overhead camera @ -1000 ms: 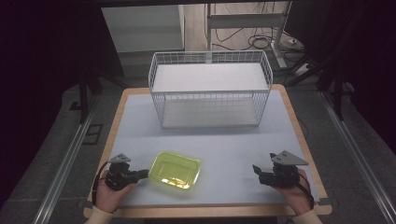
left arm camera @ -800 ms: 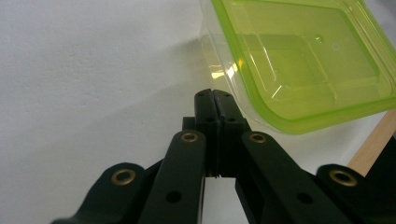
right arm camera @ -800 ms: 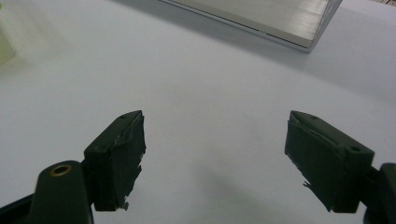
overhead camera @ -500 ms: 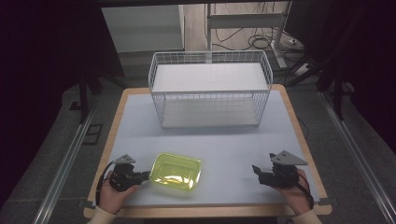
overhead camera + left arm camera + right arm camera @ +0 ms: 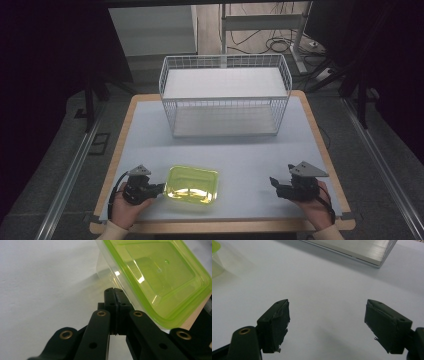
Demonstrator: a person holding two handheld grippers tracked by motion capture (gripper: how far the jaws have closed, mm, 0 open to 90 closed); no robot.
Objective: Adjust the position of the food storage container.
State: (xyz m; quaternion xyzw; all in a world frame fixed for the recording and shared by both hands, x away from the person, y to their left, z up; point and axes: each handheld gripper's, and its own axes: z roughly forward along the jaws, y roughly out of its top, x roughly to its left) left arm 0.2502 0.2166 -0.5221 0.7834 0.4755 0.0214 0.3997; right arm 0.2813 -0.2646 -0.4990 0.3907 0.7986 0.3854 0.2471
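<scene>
2 grippers show in the high view: the left gripper (image 5: 159,188) touches the green container (image 5: 192,184) near the table's (image 5: 240,150) front edge, the right gripper (image 5: 274,182) well apart. Left gripper view: jaws pressed together beside the container's rim, gripping nothing. Right gripper view: jaws wide apart, empty. No writing is legible.

A pale table (image 5: 150,135) carries a white wire basket (image 5: 225,100) and a green-lidded container (image 5: 192,184).
</scene>
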